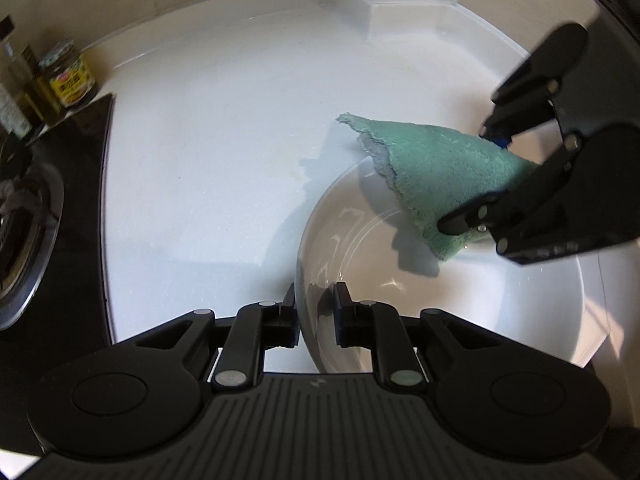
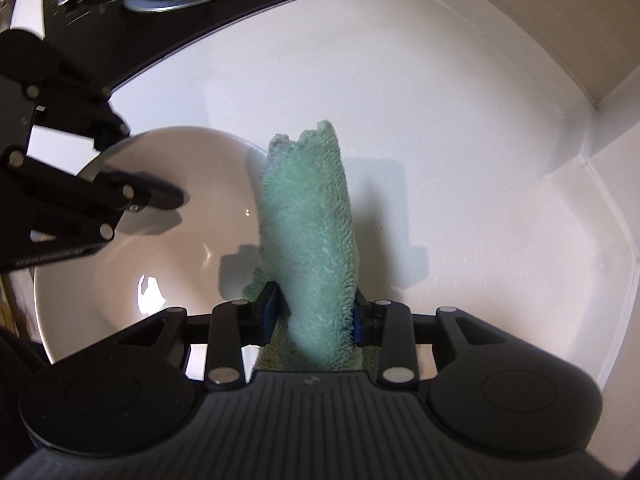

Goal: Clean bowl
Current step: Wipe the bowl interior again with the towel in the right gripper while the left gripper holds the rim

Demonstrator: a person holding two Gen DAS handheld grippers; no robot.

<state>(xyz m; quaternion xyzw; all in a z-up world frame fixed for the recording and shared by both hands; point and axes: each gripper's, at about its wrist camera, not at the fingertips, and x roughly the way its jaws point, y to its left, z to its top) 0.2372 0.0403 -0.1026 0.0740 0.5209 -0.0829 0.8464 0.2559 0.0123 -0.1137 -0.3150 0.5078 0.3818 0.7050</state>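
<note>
A white bowl (image 1: 460, 312) rests on the white counter, tilted up at its left side. My left gripper (image 1: 314, 304) is shut on the bowl's rim, one finger outside and one inside. From the right wrist view the same left gripper (image 2: 124, 160) clamps the bowl (image 2: 160, 240) at its far left edge. My right gripper (image 2: 316, 312) is shut on a folded green cloth (image 2: 308, 220), which stands up between its pads and hangs over the bowl's right edge. In the left wrist view the green cloth (image 1: 432, 176) droops from the right gripper (image 1: 472, 176) into the bowl.
A black hob (image 2: 160, 12) with a metal burner ring (image 1: 24, 248) lies along the counter's side. Jars and bottles (image 1: 70, 76) stand by the hob's corner. The white counter (image 1: 224, 152) ends at a wall upstand (image 1: 400, 12) and a corner (image 2: 592, 120).
</note>
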